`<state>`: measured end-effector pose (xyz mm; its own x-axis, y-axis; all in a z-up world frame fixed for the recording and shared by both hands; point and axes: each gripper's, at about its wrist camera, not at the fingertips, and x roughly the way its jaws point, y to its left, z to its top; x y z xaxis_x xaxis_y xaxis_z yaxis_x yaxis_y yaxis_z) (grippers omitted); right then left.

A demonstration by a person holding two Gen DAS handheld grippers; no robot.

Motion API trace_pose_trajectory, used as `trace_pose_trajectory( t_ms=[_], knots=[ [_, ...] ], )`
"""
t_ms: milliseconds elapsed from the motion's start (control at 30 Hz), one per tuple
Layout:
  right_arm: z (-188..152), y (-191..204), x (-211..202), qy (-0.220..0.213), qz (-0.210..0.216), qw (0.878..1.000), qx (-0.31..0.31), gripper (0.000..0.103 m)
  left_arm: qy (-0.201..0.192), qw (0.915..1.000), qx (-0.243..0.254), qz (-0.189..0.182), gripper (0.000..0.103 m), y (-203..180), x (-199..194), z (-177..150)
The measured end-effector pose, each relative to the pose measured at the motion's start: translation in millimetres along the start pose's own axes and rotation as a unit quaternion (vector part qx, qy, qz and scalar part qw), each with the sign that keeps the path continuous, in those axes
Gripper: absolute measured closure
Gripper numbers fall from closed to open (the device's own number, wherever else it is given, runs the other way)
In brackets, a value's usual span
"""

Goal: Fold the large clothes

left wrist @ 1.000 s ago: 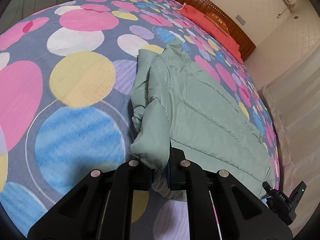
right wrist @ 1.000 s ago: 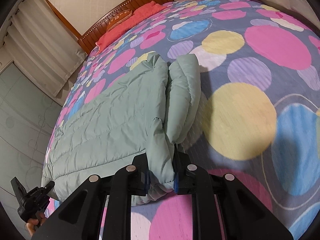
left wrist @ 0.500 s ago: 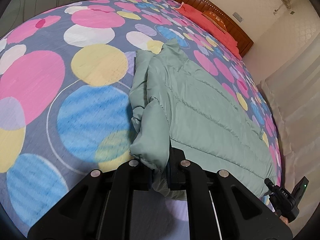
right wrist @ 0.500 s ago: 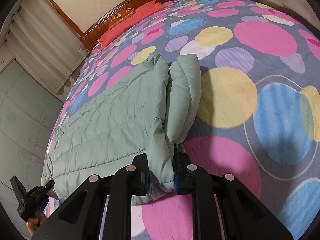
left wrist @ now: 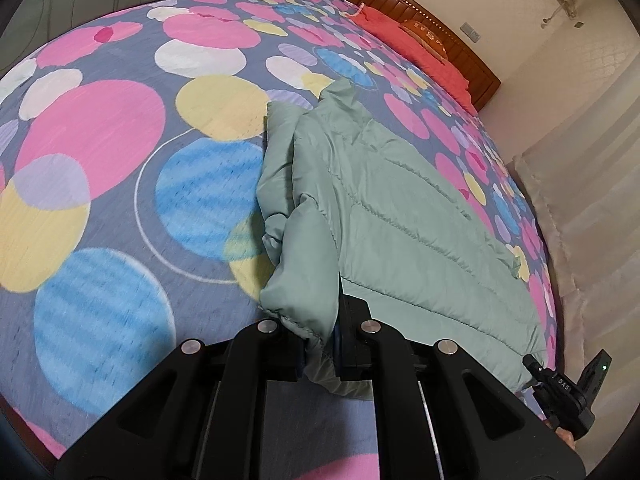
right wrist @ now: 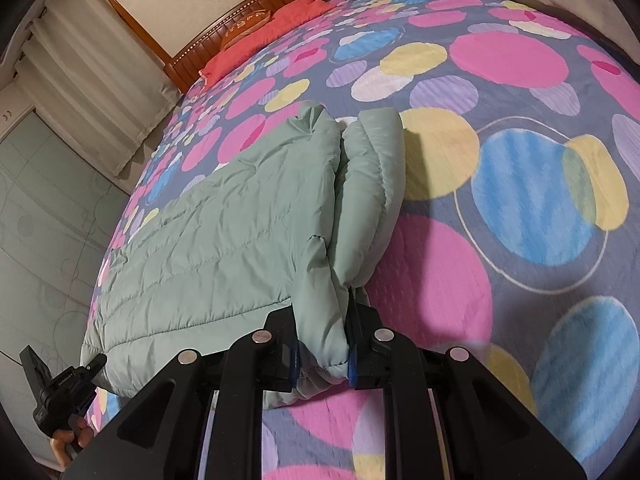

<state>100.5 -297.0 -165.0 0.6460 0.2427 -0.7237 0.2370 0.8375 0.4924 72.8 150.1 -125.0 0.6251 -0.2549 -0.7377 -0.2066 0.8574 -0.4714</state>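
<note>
Jacket (left wrist: 400,216) on dotted bedspread (left wrist: 100,140), wooden headboard (left wrist: 448,44), curtains (right wrist: 92,80)

Jacket (left wrist: 400,216) on bed (left wrist: 120,160)

One pale green padded jacket (left wrist: 400,216) ahead of both grippers, one bed (left wrist: 100,140) with a circle-patterned cover beneath it, two grippers, left gripper (left wrist: 322,350), right gripper (right wrist: 322,354), one red pillow (right wrist: 260,36) far ahead, one wooden headboard (left wrist: 448,44).
</note>
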Motion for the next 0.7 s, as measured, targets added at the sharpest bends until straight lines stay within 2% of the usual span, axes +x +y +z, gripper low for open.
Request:
trace_pose_trajectory(
  t_ms=[233,333,567,700],
  knots=[
    [-7.9,-5.9,5.3,0.011,-0.003,1.000,0.004,0.086,0.011,0.9999,-0.002,0.001,0.093,8.5,7.9,-7.0],
    [-8.6,-5.4,7.6,0.011,-0.006,1.000,0.003,0.084,0.010,0.9998,0.012,0.008,0.089,6.9,10.0,-8.2],
    [-9.6,-10.4,6.2,0.013,-0.011,1.000,0.012,0.075,0.005,0.9993,0.021,0.030,0.071,11.9,3.7,-9.9],
    [-11.0,-13.7,1.5,0.013,-0.012,1.000,0.015,0.073,0.004,0.9993,0.019,0.033,0.067,16.9,-1.6,-7.2]
  ],
)
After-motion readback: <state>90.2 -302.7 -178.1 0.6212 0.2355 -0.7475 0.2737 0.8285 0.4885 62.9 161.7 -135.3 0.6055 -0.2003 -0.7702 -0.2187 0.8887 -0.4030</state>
